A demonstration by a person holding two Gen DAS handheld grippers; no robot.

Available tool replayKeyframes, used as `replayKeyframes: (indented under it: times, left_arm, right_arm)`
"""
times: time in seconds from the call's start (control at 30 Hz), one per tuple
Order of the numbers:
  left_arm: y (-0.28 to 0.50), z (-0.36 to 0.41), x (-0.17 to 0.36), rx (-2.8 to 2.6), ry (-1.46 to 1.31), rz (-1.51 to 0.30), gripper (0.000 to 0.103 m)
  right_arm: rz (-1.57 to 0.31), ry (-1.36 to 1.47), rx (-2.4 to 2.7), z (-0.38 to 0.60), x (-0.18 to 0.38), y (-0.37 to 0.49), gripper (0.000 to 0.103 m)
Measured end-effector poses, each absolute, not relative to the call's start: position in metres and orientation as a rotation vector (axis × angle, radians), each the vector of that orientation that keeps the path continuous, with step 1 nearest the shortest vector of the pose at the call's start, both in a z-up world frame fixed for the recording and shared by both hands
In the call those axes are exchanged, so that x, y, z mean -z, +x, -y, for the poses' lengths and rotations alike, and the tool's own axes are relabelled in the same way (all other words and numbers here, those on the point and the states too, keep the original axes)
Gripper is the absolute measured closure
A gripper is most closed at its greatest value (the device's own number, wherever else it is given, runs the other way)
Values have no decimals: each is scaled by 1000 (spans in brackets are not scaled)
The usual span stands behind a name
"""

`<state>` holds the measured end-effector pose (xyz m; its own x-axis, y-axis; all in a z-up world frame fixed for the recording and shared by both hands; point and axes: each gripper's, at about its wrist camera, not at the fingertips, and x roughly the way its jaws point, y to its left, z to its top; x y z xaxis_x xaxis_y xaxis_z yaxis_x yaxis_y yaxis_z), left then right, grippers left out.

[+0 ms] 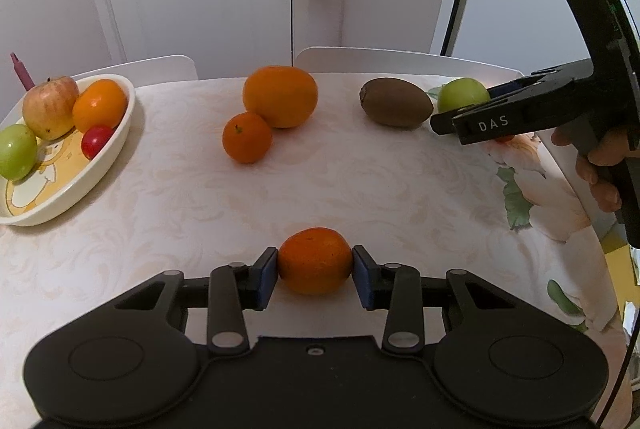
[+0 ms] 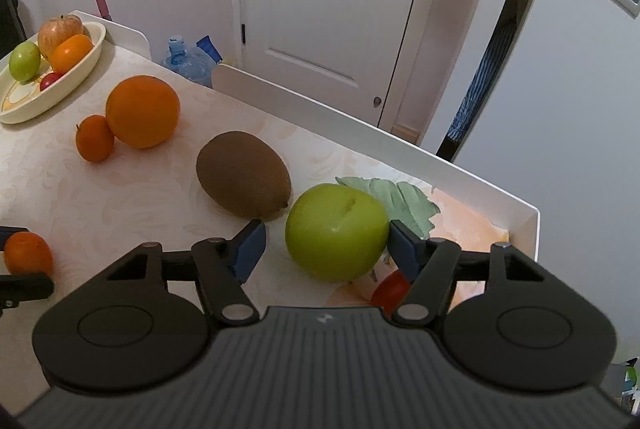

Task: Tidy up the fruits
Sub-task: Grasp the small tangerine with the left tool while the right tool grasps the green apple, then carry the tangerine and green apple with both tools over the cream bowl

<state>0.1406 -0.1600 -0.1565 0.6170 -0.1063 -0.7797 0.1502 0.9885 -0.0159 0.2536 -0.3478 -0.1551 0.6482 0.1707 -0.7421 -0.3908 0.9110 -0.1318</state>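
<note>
Fingers (image 1: 362, 279) of the left gripper (image 1: 315, 277) are clamped on a tangerine (image 1: 314, 260) low on the near bench (image 1: 180, 197), one blue pad pressed to each side of it, so that fruit is held. The right gripper (image 2: 322, 245) straddles a green apple (image 2: 336, 231) at the far right corner: its right pad looks to touch the apple, its left pad stands clear with a gap, so the fingers are not yet gripping. A small red fruit (image 2: 390, 289) lies just under the right finger, partly hidden. Just beside the apple sits a kiwi (image 2: 243, 175), and further left an orange (image 2: 142, 111) with a mandarin (image 2: 95, 138) touching it. At the far left a dish (image 1: 116, 145) already holds a red apple (image 1: 50, 107), another orange fruit, a green one and a small red one. The step in hand looks like two pickups at once, the left one made, the right one half made. Next, I judge, the right fingers must close squarely on the apple without nudging the kiwi or catching the red fruit, then both fruits need lifting and carrying to the dish, where free room is toward its near end; the round fruit could roll if set on the pile
</note>
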Motion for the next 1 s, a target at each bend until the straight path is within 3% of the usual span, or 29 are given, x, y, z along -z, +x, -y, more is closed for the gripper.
replayKeyframes:
  times: [0.07, 1.0]
  left_arm:
    - [140, 159, 156, 146, 52, -892, 60]
    - [119, 105, 82, 95, -5, -726, 60]
  right_arm:
    - [-798, -304, -311, 349, 155, 255, 34]
    - [-763, -168, -336, 305, 70, 199, 34]
